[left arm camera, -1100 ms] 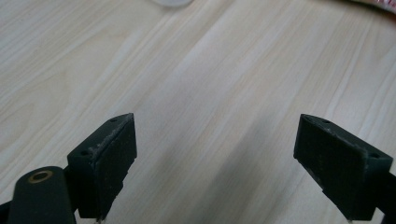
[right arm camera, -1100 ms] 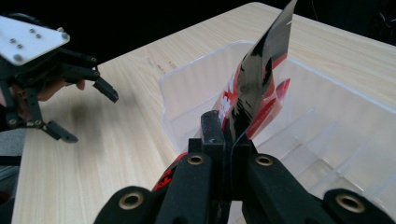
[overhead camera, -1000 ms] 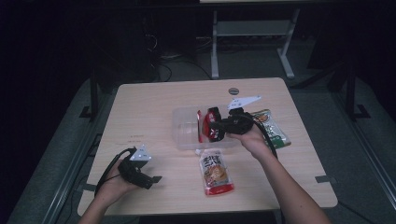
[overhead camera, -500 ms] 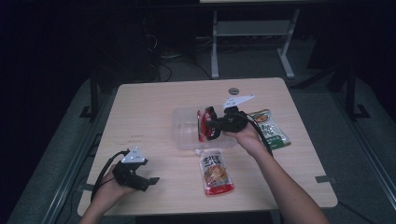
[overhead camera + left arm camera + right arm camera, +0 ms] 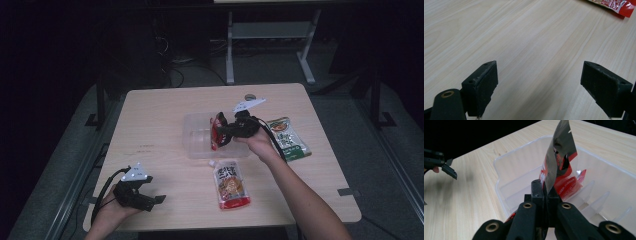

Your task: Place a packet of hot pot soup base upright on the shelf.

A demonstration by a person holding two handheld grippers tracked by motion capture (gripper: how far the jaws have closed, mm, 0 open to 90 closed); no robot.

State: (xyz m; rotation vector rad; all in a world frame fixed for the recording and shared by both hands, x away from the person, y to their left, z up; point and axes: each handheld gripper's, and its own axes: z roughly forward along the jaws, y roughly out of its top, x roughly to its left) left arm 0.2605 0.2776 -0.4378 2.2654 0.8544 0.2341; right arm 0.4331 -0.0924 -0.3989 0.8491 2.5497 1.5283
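Red foil snack pouch is pinched by its edge between the black jaws of the right gripper, jaws closed tight on it. In the right gripper view the pouch stands up on edge from the pads, silver inner face turned toward the camera, red printed body hanging down past the fingertips into the clear plastic ridged bin. Whether the pouch bottom touches the bin floor is not clear.

High view: right gripper sits at the right side of the bin, near table centre, pouch upright over the bin's right part. Right hand wraps the gripper body, forearm comes in from bottom right.

Left gripper rests low at the front-left corner of the light wood table, held in the left hand, well apart from the bin. In the left gripper view its pads stand wide apart with just bare tabletop between them, nothing gripped.

A second red pouch with a picture on the front lies flat on the table just in front of the bin; its corner shows at the top of the left gripper view. A green and white pouch lies flat to the right of the right hand.
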